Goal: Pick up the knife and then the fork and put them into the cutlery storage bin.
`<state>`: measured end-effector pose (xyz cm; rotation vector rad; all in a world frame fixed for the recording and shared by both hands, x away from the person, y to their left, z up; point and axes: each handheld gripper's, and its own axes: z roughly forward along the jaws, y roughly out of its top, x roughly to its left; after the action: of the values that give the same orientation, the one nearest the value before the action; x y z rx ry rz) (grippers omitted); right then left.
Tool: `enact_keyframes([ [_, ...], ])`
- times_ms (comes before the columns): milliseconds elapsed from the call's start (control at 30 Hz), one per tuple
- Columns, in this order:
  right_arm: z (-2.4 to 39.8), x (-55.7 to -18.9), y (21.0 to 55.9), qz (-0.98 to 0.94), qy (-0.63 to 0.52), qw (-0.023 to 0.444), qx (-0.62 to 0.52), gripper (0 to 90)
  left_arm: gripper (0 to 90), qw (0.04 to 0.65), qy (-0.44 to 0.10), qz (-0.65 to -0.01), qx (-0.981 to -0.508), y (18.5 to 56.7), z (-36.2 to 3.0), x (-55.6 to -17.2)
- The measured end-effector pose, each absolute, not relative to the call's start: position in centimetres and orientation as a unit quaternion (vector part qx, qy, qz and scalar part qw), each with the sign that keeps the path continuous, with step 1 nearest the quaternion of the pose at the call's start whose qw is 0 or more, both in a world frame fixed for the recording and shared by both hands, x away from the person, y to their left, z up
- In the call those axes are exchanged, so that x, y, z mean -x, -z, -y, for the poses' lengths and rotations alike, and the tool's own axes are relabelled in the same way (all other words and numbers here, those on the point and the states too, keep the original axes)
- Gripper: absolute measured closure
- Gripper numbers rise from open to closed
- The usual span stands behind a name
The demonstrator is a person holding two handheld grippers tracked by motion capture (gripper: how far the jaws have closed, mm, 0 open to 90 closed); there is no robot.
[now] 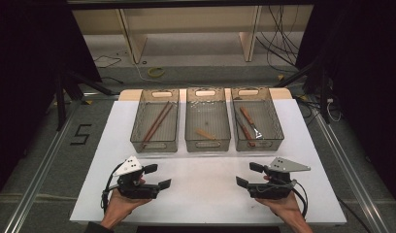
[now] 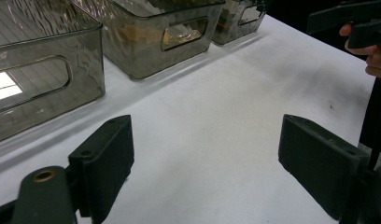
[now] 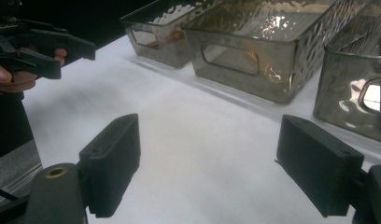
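Three smoky clear bins stand in a row at the back of the white table (image 1: pixel 206 194). The left bin (image 1: pixel 155 121) holds two brown chopsticks (image 1: pixel 156 124). A short wooden piece (image 1: pixel 206 134) lies in the middle bin (image 1: pixel 207 119). In the right bin (image 1: pixel 256 118) lie two wooden-handled utensils (image 1: pixel 248 125). My left gripper (image 1: pixel 158 176) rests near the front left, open and empty, pointing toward the centre. Facing it at the front right is my right gripper (image 1: pixel 248 174), its jaws also open with nothing between them. In the left gripper view my left gripper (image 2: pixel 212 163) has only bare white table between its jaws.
A hand holds each gripper from the table's front edge. Bare white surface lies between the two grippers and the bins. Beyond the table are a grey floor, cables and wooden shelf legs (image 1: pixel 133 39). Metal rails (image 1: pixel 41 165) run along both sides.
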<state>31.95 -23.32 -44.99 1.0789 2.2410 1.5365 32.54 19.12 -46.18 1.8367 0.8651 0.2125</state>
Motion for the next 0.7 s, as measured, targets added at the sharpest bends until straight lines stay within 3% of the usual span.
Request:
enact_keyframes([
  [700, 23.65, -31.86, 45.09, -0.759, -0.525, 0.109, -0.371, 22.3, 17.5, 0.522, -0.089, -0.36, -0.768, 46.23, -19.03, -32.58],
])
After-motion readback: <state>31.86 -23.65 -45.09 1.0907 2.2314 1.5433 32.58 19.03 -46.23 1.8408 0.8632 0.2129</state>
